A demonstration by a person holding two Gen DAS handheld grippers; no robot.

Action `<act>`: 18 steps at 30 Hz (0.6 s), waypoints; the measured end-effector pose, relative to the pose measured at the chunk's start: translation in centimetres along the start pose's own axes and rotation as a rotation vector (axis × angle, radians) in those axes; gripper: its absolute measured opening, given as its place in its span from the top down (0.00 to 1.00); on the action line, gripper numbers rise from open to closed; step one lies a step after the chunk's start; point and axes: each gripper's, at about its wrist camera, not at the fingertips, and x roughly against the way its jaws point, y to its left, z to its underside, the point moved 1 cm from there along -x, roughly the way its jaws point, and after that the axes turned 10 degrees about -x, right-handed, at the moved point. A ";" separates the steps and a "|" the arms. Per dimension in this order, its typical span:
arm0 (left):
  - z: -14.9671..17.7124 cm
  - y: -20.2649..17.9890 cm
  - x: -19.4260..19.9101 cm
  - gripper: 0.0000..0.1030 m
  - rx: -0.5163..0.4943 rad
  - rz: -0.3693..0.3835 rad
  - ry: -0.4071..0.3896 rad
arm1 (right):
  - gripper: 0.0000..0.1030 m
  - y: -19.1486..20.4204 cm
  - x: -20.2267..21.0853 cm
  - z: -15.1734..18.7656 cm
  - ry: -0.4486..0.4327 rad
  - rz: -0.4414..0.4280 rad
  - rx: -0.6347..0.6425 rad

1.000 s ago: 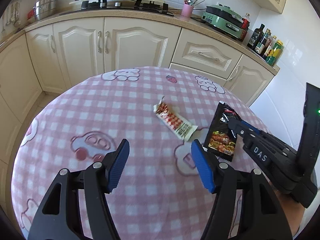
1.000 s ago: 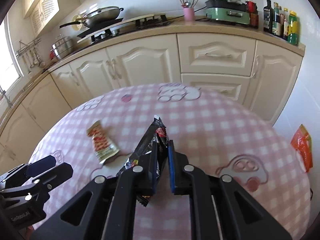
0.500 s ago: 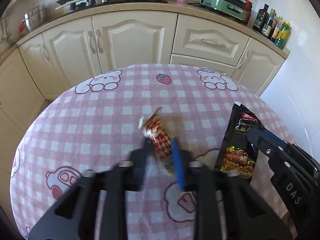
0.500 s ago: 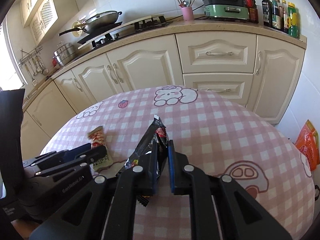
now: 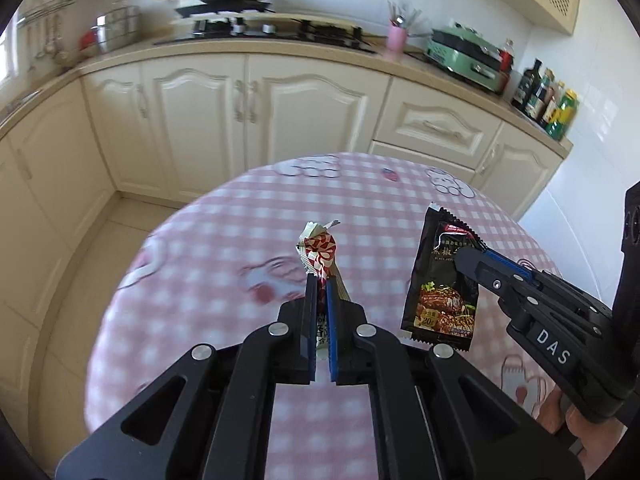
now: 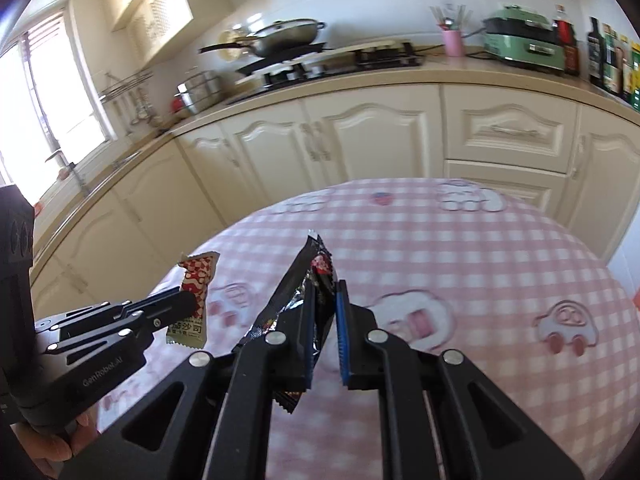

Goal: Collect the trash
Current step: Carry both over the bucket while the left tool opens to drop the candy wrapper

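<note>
Since a second ago the left tongs (image 5: 319, 280) closed on the red-white wrapper (image 5: 320, 250) and lifted it above the surface (image 5: 224, 216). Right tongs (image 6: 324, 284) pinch the black sachet (image 6: 316, 268) above it too. Pickup's done; binning's probably left.

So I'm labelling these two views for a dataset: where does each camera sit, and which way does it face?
Left wrist: sits on the left gripper, looking down along its fingers at the red-and-white wrapper it holds above the pink checked table; the right gripper shows at right.
Right wrist: sits on the right gripper, looking at its black sauce packet; the left gripper shows at left.
Shared: both wrappers, table, kitchen cabinets.
</note>
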 end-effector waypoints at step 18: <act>13.8 14.6 14.6 0.97 0.207 -0.167 -0.076 | 0.91 21.4 3.1 10.1 0.074 -0.216 0.229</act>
